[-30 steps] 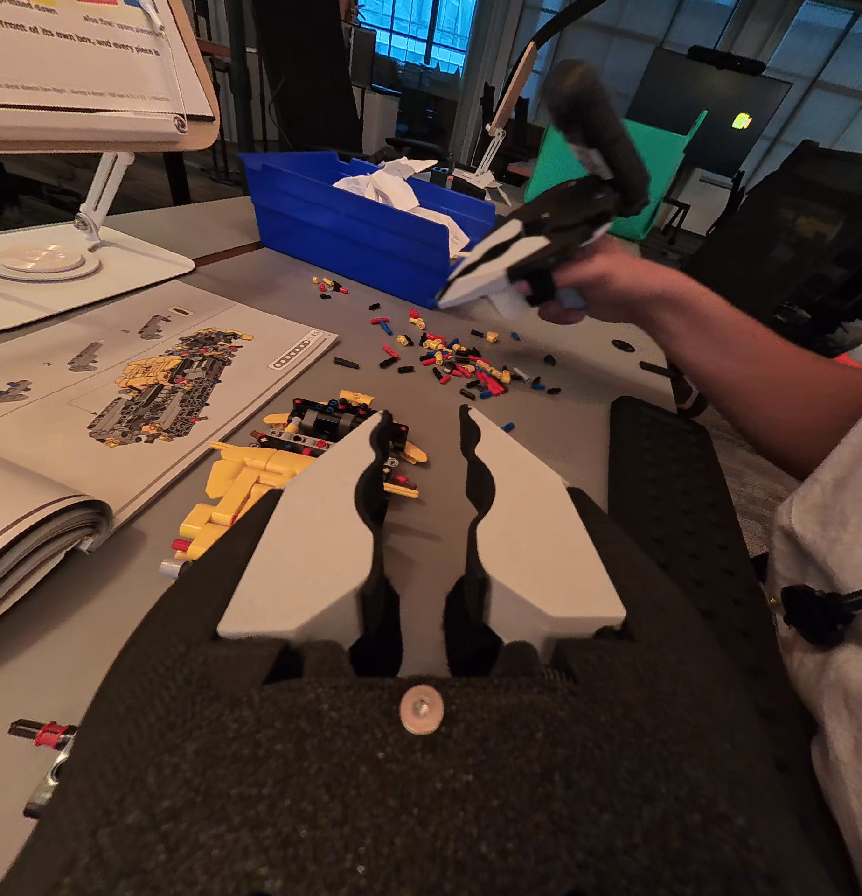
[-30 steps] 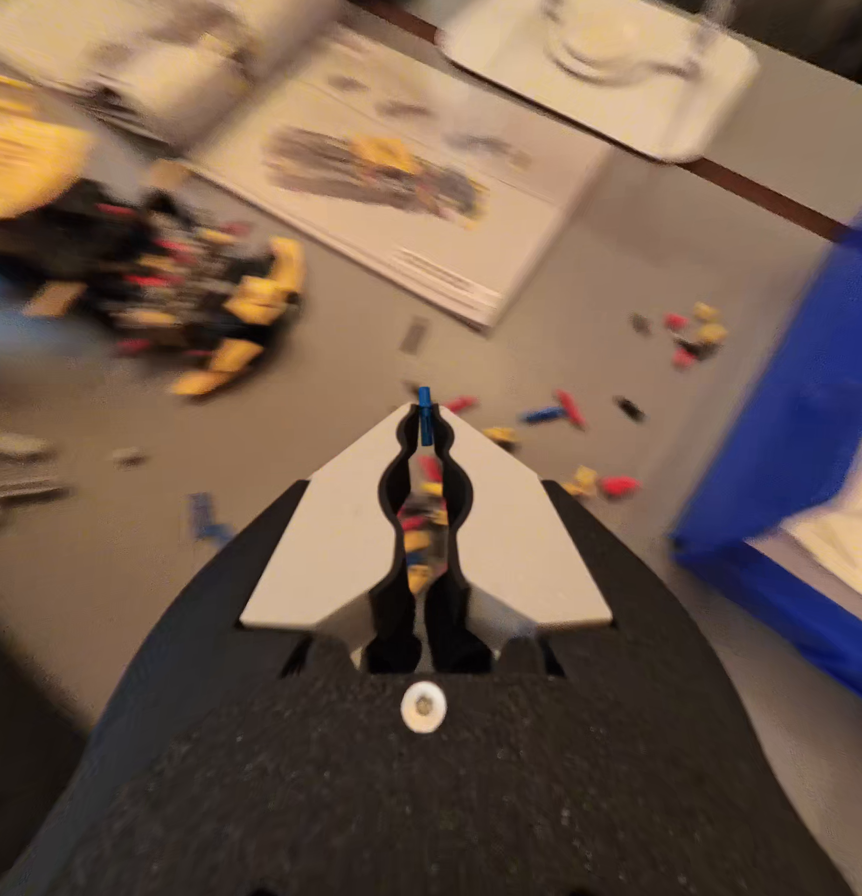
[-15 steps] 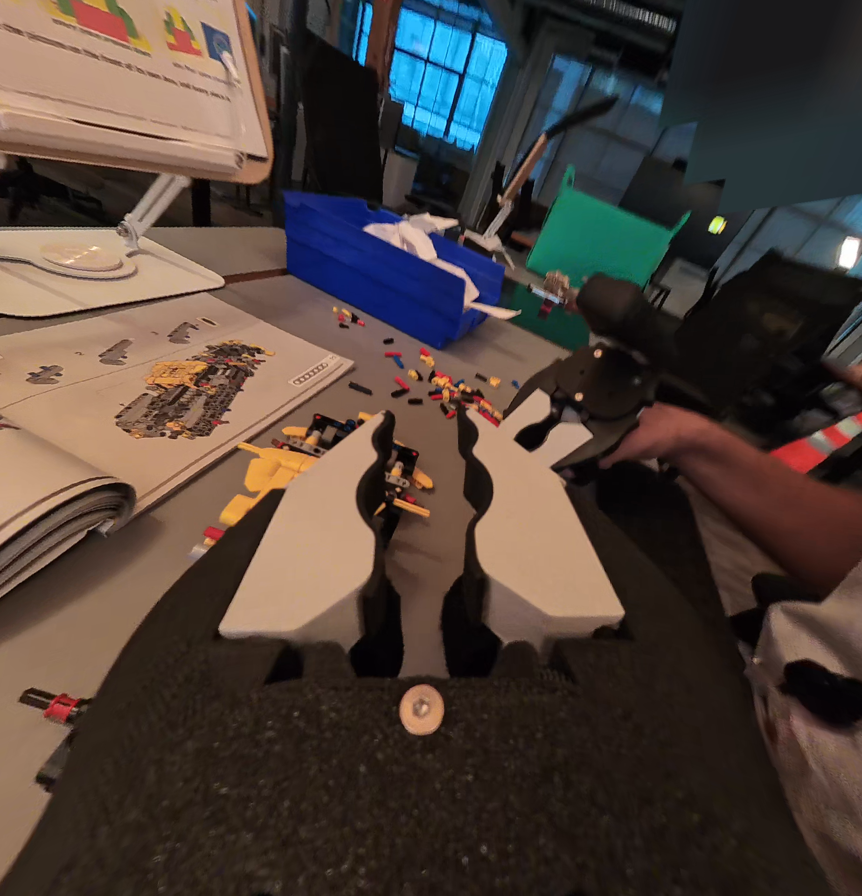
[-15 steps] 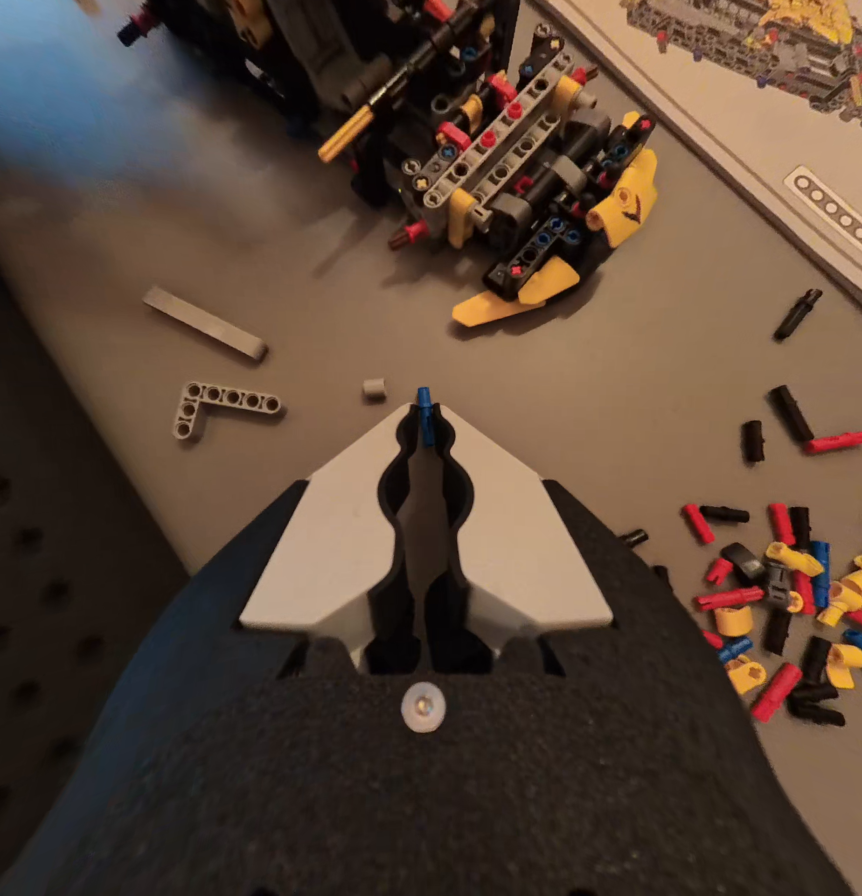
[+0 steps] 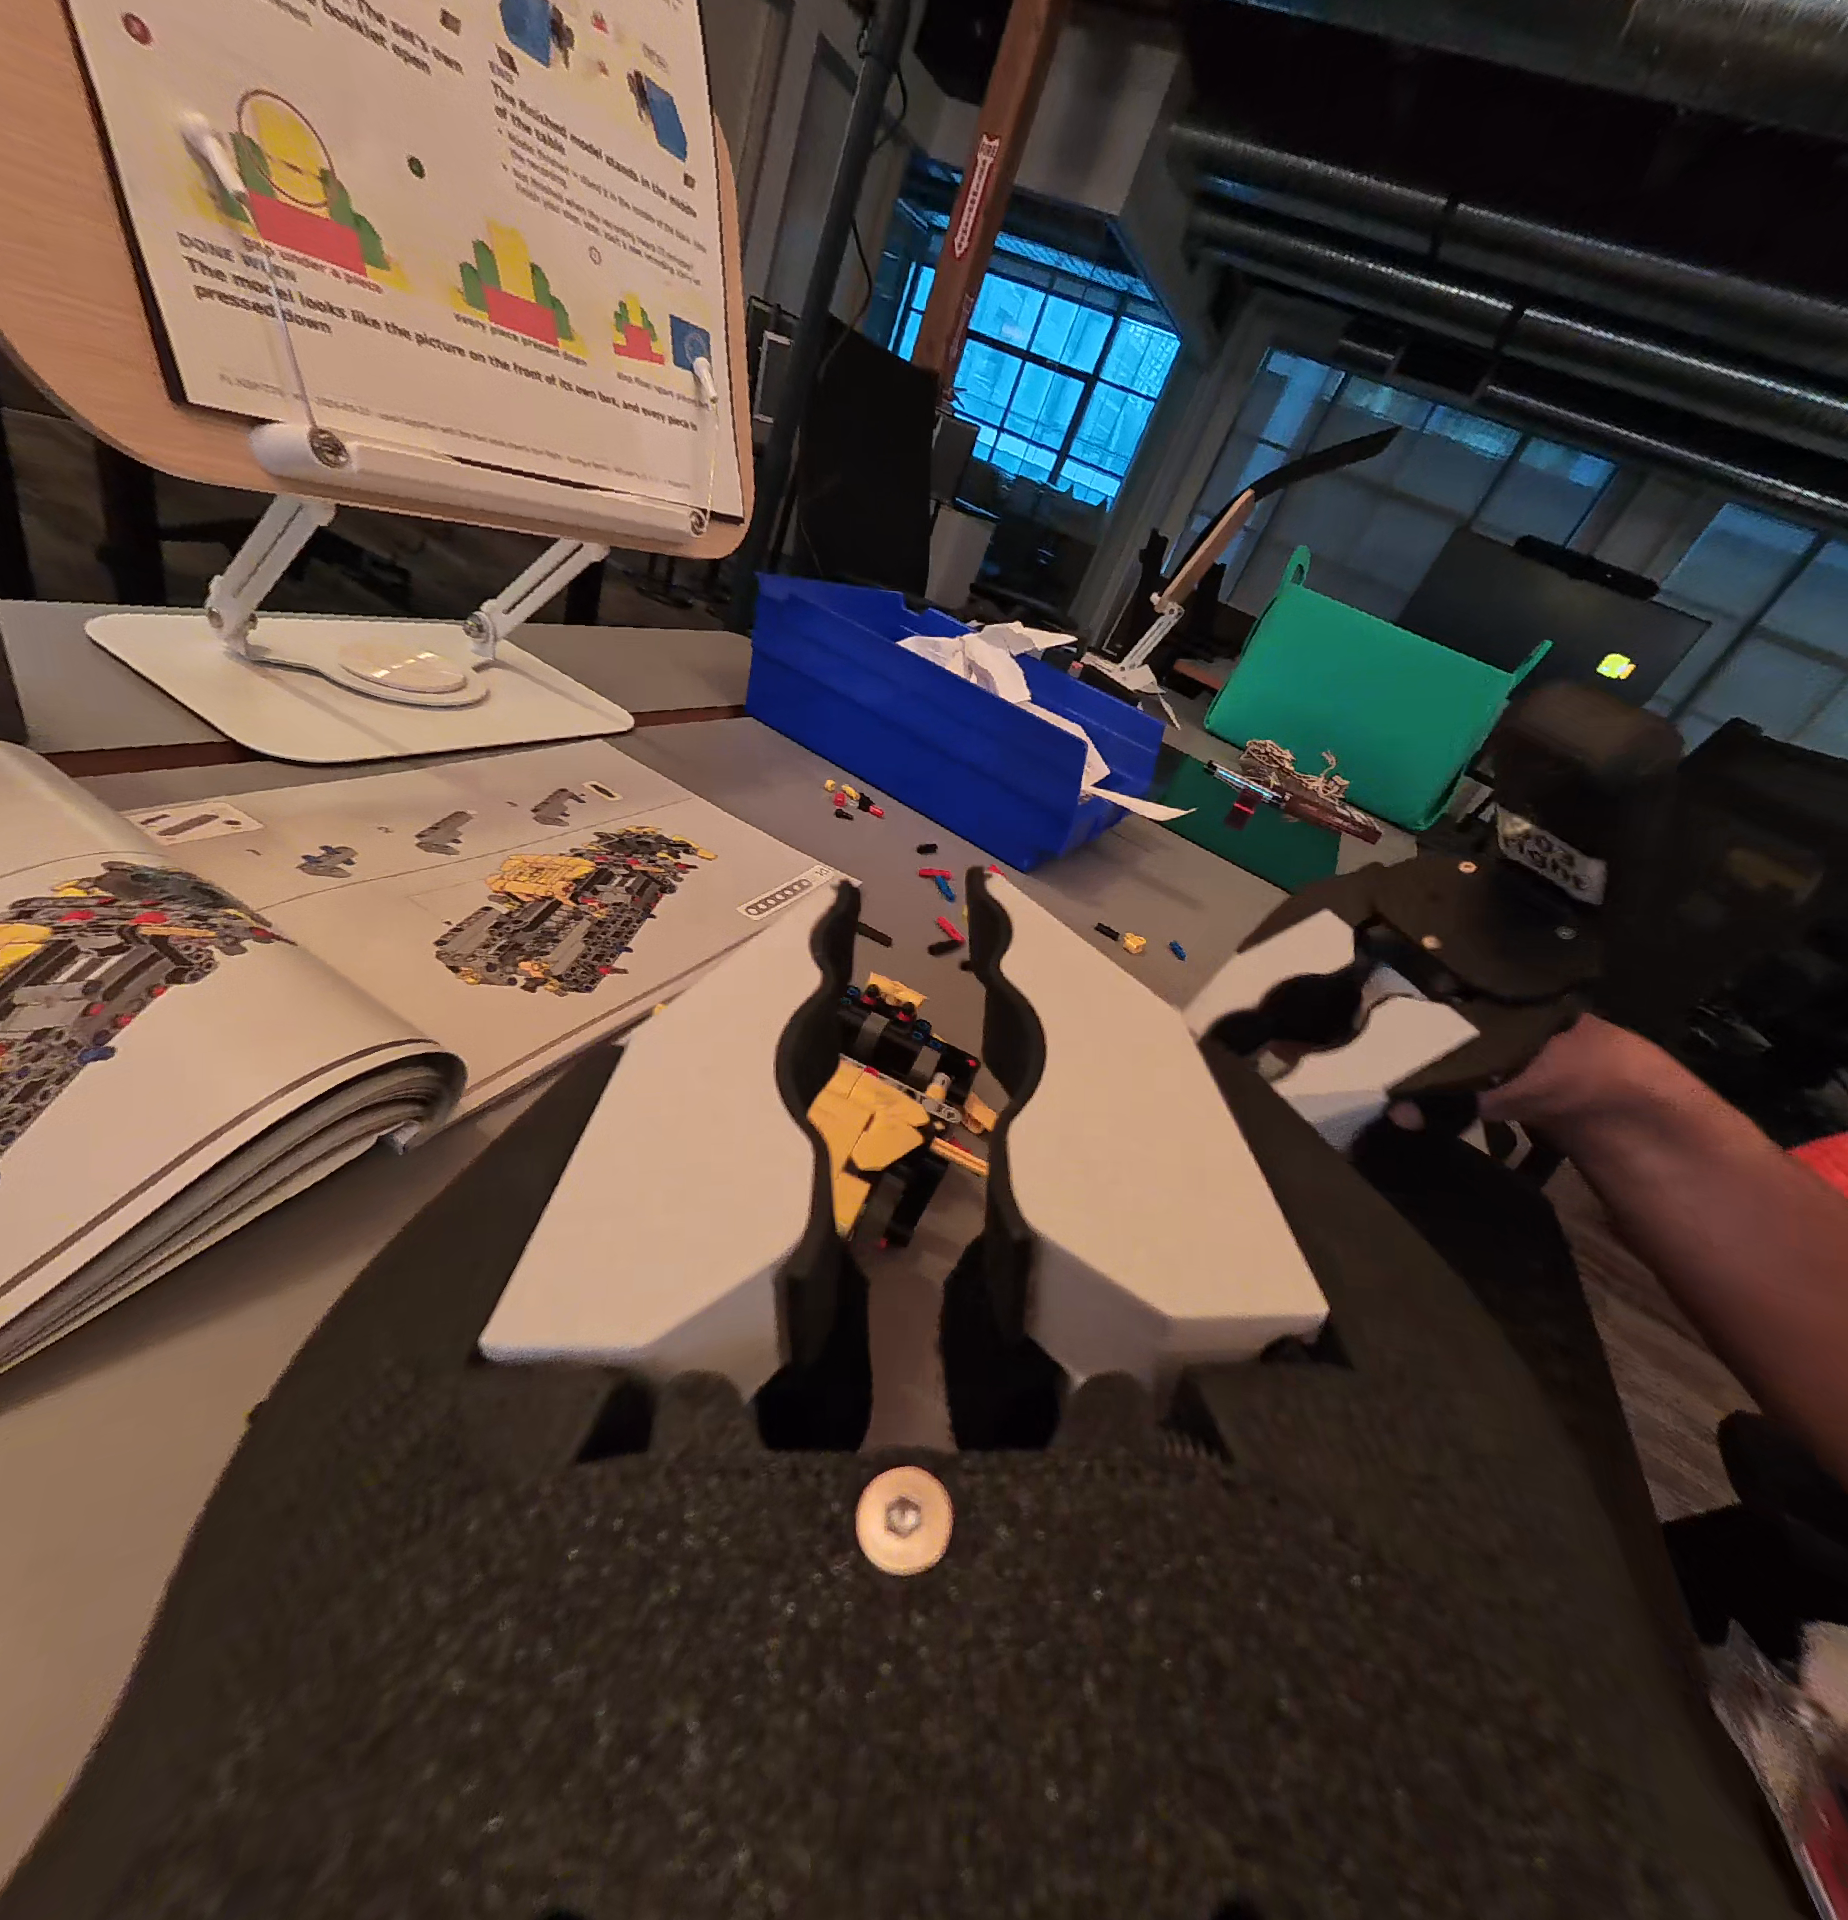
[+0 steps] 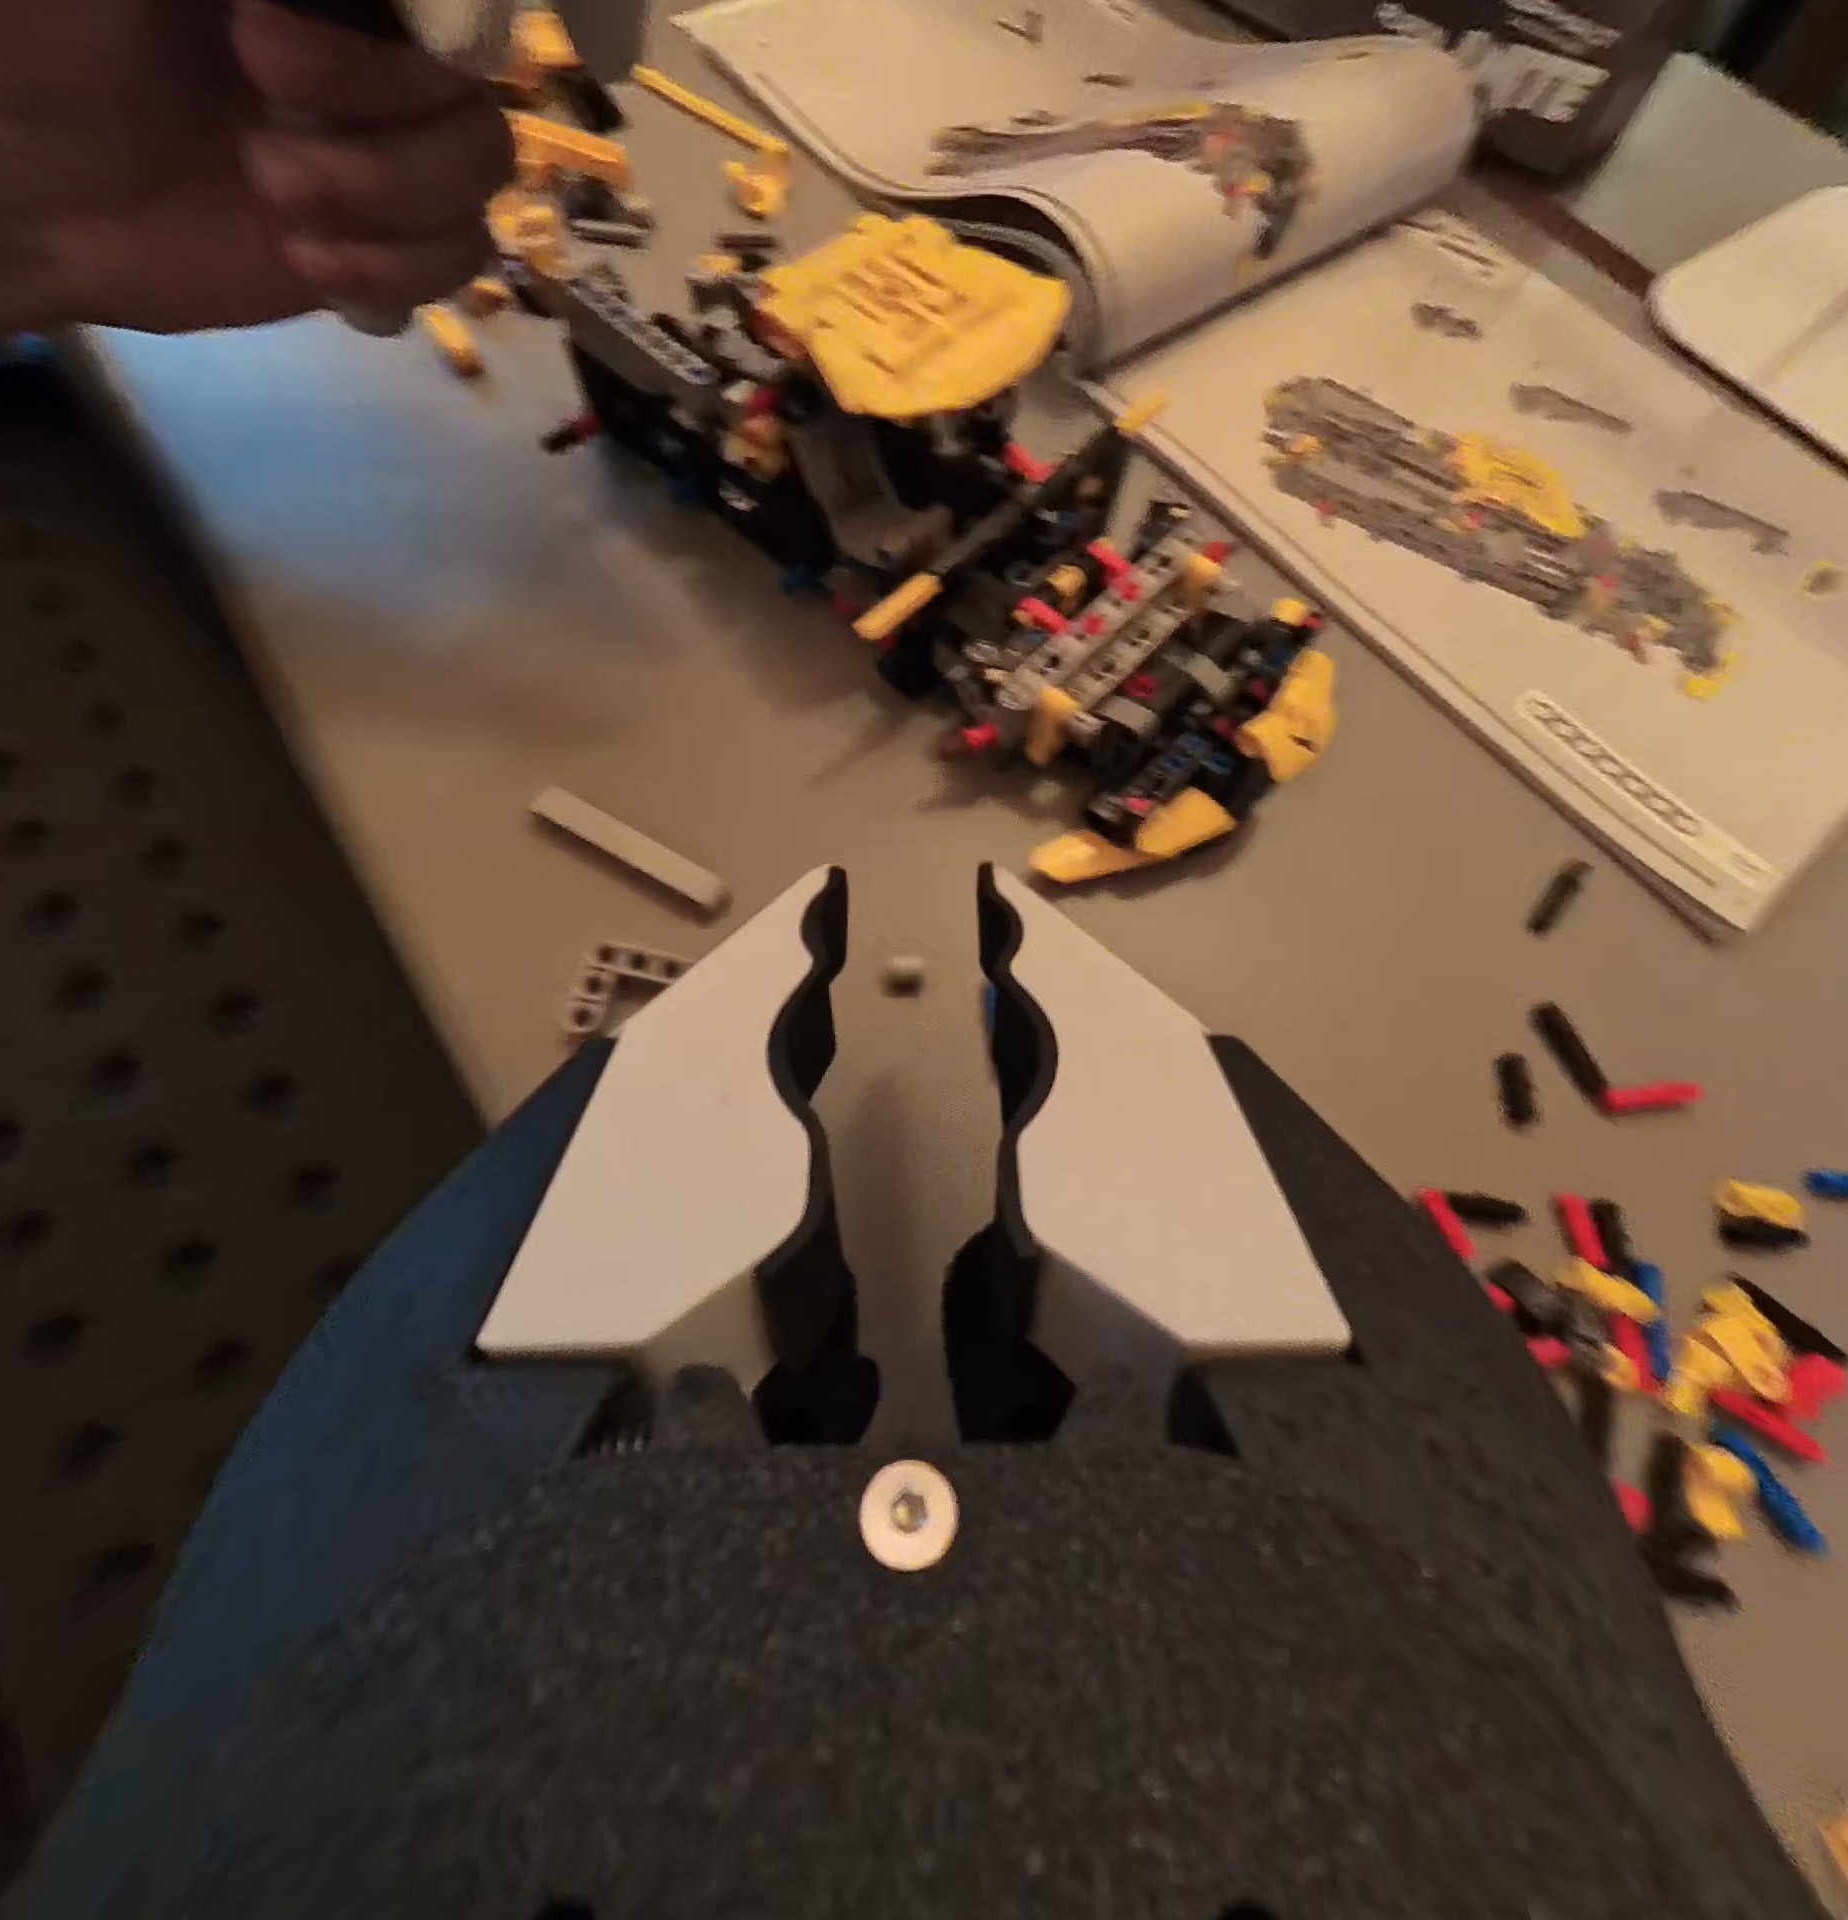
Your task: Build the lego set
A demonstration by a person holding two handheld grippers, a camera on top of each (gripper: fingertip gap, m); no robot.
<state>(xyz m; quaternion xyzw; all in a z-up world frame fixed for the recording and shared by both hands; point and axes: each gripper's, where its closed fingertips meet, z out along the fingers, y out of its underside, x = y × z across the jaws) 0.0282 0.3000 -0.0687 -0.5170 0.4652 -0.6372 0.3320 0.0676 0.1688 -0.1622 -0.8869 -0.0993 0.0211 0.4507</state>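
The partly built yellow, black and grey lego model point(image 6: 1003, 582) lies on the grey table, and in the left wrist view point(image 5: 889, 1101) it shows between my fingers. My left gripper point(image 5: 915, 894) is open and empty above the model. My right gripper point(image 6: 909, 883) is open, just short of the model, and it also shows in the left wrist view point(image 5: 1315, 1018). A small grey bush point(image 6: 902, 971) lies on the table between its fingers. A sliver of blue point(image 6: 991, 1013) shows by the right finger's inner edge.
The open instruction booklet point(image 5: 380, 935) lies left of the model. A grey beam point(image 6: 629, 852) and an L-shaped beam point(image 6: 613, 982) lie near my right gripper. A pile of small pins point(image 6: 1678, 1351) is to the right. A blue bin point(image 5: 941, 717) and a document stand point(image 5: 380, 260) stand at the back. A black perforated mat point(image 6: 120, 935) lies beside the table. The tips of one gripper are about 15 cm away from the tips of the other.
My right gripper swung from the pin pile to the model and has opened; the blue pin is no longer between its tips. My left gripper has moved over the model.
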